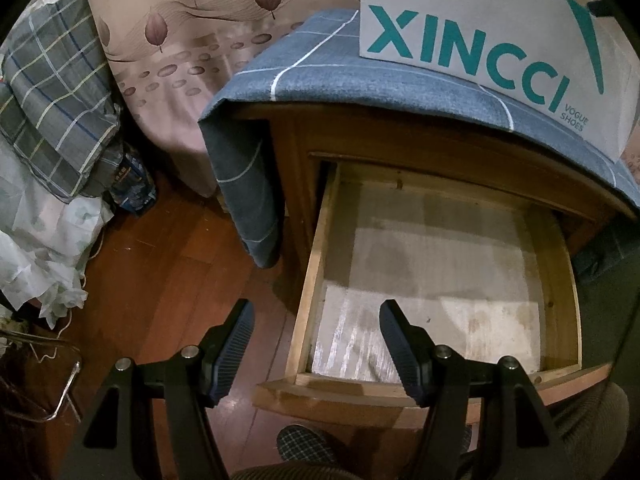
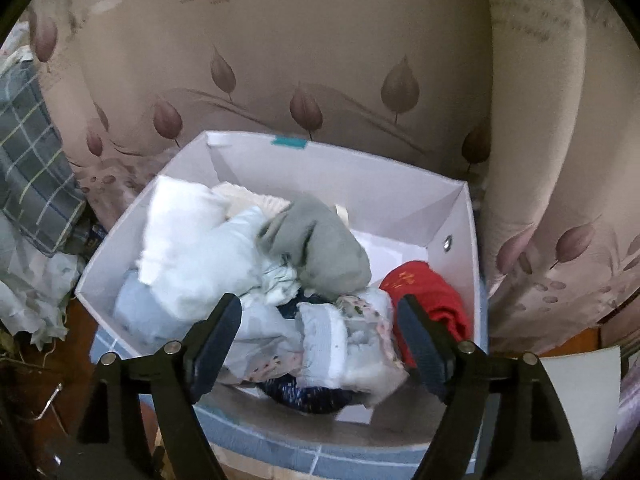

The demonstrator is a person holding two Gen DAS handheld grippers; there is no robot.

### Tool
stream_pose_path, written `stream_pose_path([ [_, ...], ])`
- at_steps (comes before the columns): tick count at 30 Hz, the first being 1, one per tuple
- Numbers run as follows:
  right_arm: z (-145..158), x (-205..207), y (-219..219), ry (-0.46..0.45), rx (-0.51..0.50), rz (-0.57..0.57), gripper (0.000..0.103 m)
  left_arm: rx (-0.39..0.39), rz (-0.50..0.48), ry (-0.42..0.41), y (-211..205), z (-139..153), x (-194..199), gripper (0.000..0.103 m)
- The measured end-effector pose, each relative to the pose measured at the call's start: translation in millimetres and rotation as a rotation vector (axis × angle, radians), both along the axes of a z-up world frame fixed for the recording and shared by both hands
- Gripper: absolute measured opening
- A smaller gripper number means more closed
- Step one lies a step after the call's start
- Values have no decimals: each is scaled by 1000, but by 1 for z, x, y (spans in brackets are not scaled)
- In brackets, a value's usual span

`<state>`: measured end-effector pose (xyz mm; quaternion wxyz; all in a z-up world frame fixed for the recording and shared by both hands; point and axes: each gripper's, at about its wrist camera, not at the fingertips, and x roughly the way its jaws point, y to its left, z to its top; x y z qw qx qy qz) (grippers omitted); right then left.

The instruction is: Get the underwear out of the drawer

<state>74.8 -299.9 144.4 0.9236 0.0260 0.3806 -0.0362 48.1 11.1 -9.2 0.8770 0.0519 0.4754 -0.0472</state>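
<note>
Drawer (image 1: 440, 276): wooden, pulled out of a wooden nightstand (image 1: 304, 152); only a pale paper liner is seen on its bottom.

Left hand-held gripper (image 1: 316, 354): held above the front left corner of the drawer, jaws standing apart, nothing between them.

Checked blue cloth (image 1: 312, 80): draped over the top of the nightstand and hanging down its left side.

White shoe box (image 2: 280, 160): set on the blue cloth, open at the top; lettered "XINCCI" in teal on its side, as seen in the left wrist view.

Underwear (image 2: 344, 344): found in the shoe box, piled with other small garments: a grey piece (image 2: 324, 240), a red piece (image 2: 432, 300), white and pale blue pieces (image 2: 200, 256), a dark blue patterned piece at the bottom.

Right hand-held gripper (image 2: 320, 330): held over the near end of the box, jaws wide apart; the pads are not seen pressing on any garment.

Bedding with a leaf print (image 2: 320, 60): seen behind the box.

Wooden floor (image 1: 160, 264): seen left of the nightstand.
</note>
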Motion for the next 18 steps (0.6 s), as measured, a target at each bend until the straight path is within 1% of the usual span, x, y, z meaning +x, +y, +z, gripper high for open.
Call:
stream_pose_path([
  [1,6,-10,1,-23,2,5,83,2,-1,-2,0,0,0,67],
  [3,13,-30,3,-63,-1,10,90,7,1,-9,-1,1,-2,67],
  [4,15,-44,5,-84,0,13,92,8,1,-11,-1,2,-2,67],
  [7,6,-81,11,-115,14,19,94,9,-2,-17,-2,4,-5,67],
  [9,-9,-105,14,-124,26,15,97,16,-4,-23,-2,5,-7,67],
  [11,-30,-129,20,-130,30,-2,98,24,-6,-34,-3,7,-11,67],
  [13,-58,-153,26,-127,24,-36,99,27,-9,-38,-3,9,-13,67],
  [14,-67,-159,28,-121,23,-45,100,26,-10,-41,-3,10,-15,67],
  [16,-96,-174,34,-98,27,-69,100,29,-9,-39,-3,10,-18,67],
  [18,-121,-181,41,-57,25,-74,100,25,-15,-35,-3,10,-21,67],
])
